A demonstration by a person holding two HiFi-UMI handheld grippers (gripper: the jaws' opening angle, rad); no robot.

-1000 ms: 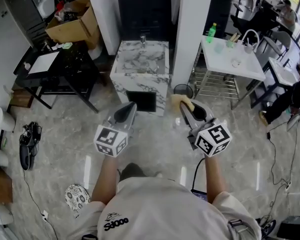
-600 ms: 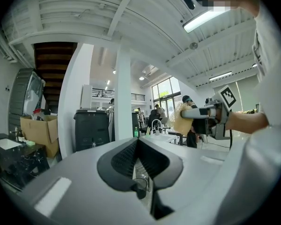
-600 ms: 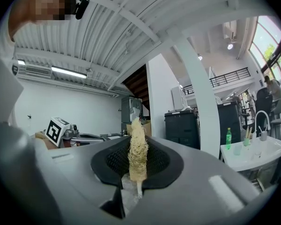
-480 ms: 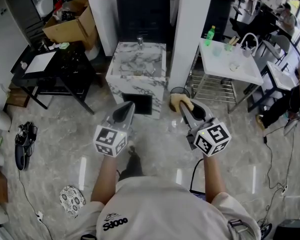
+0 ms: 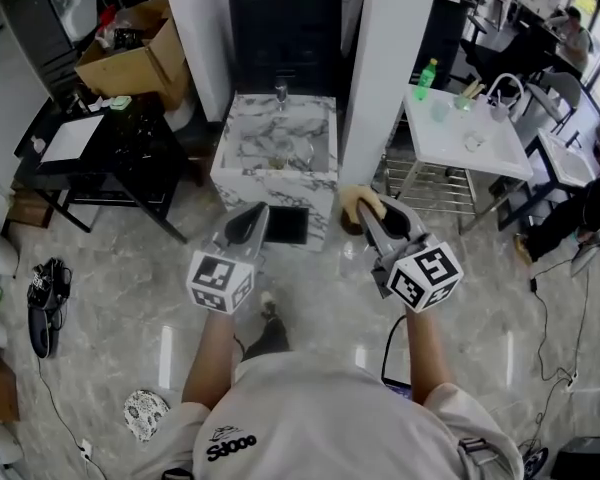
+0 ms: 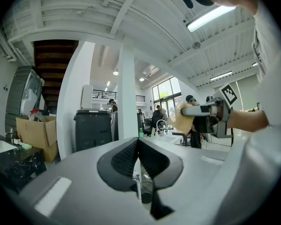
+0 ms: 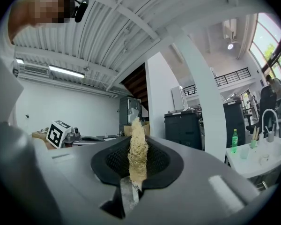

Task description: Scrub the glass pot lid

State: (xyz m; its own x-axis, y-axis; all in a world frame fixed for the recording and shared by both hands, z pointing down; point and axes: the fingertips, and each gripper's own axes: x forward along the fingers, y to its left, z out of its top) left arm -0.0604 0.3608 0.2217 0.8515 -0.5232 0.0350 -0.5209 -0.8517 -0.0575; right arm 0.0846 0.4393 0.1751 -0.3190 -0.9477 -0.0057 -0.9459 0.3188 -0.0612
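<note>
A yellowish fibrous scrub pad (image 5: 358, 201) sticks up from my right gripper (image 5: 367, 211), whose jaws are shut on it; in the right gripper view the scrub pad (image 7: 137, 149) stands upright between the dark pads of that gripper (image 7: 136, 146). To its left I hold my left gripper (image 5: 257, 213) at the same height. Its jaws are pressed together with nothing between them (image 6: 136, 146). Both point toward a marble sink unit (image 5: 242, 158) with a faucet (image 5: 280, 92), a step ahead. I cannot make out a glass lid in its basin.
A white pillar (image 5: 385, 58) stands right of the sink, with a black bin (image 5: 285, 18) behind. A white table (image 5: 480, 153) with a green bottle (image 5: 427, 71) is at the right. At the left are a black table (image 5: 130, 143) and a cardboard box (image 5: 130, 53). Shoes (image 5: 42, 293) lie on the floor.
The person has stepped forward, so the marble sink lies closer below the grippers. Both grippers keep the same pose and state.
</note>
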